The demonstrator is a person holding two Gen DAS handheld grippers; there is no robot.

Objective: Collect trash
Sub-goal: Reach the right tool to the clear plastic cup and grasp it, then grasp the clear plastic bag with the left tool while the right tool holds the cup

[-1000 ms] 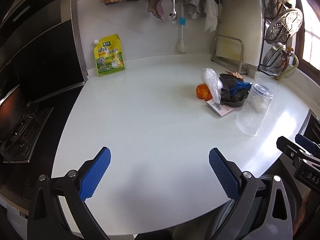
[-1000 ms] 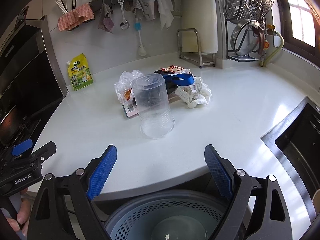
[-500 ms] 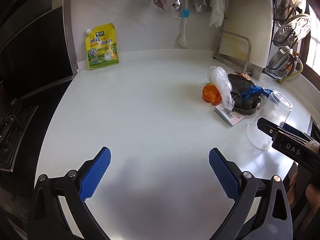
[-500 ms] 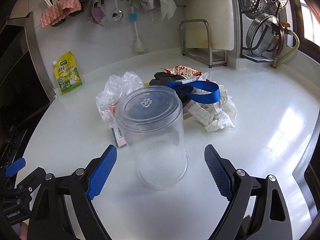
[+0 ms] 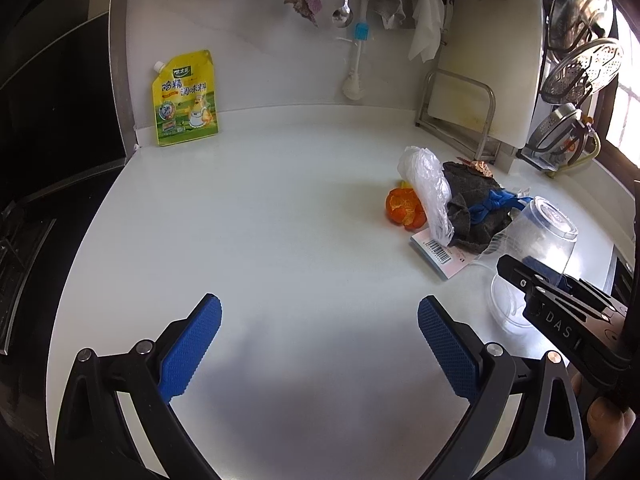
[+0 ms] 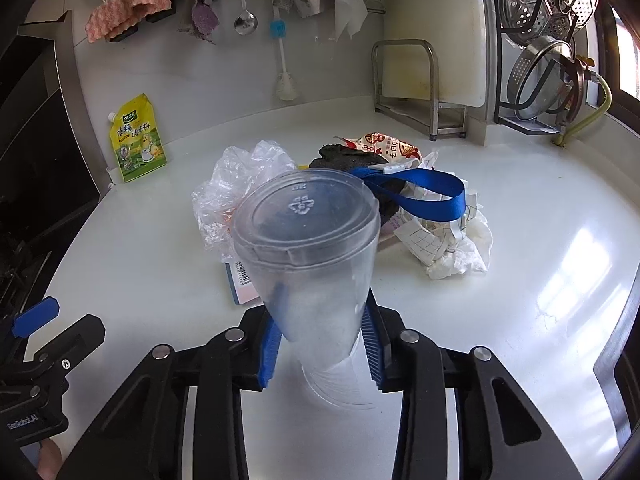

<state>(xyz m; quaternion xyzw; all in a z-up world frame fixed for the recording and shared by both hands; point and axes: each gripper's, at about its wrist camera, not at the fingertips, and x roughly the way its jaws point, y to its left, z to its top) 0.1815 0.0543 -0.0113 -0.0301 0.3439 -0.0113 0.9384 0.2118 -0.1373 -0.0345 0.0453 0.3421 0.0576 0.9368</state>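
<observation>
Collection status: first item gripped, nothing removed yet.
Right gripper [image 6: 322, 342] fingers pinch the inverted plastic cup [image 6: 308, 248] on the counter [image 6: 540, 264]; trash pile [image 6: 400, 200] remains at 12 o'clock behind it. Left gripper [image 5: 320, 340] fingers spread, empty.

The left wrist view looks from low above the white counter [image 5: 280, 240], along the two blue fingers toward the back wall; the yellow pouch [image 5: 185, 98] stands far at its upper left. The trash pile [image 5: 460, 212] is at its right side, well apart, and the clear cup [image 5: 536, 256] is at the right edge, partly behind the right gripper [image 5: 560, 312]. The right wrist view looks the same general way but is very near the clear cup [image 6: 308, 256], which fills its middle. Both views share the counter [image 6: 540, 248], the trash pile [image 6: 400, 200], the yellow pouch [image 6: 137, 138] and the hanging tools on the wall.
</observation>
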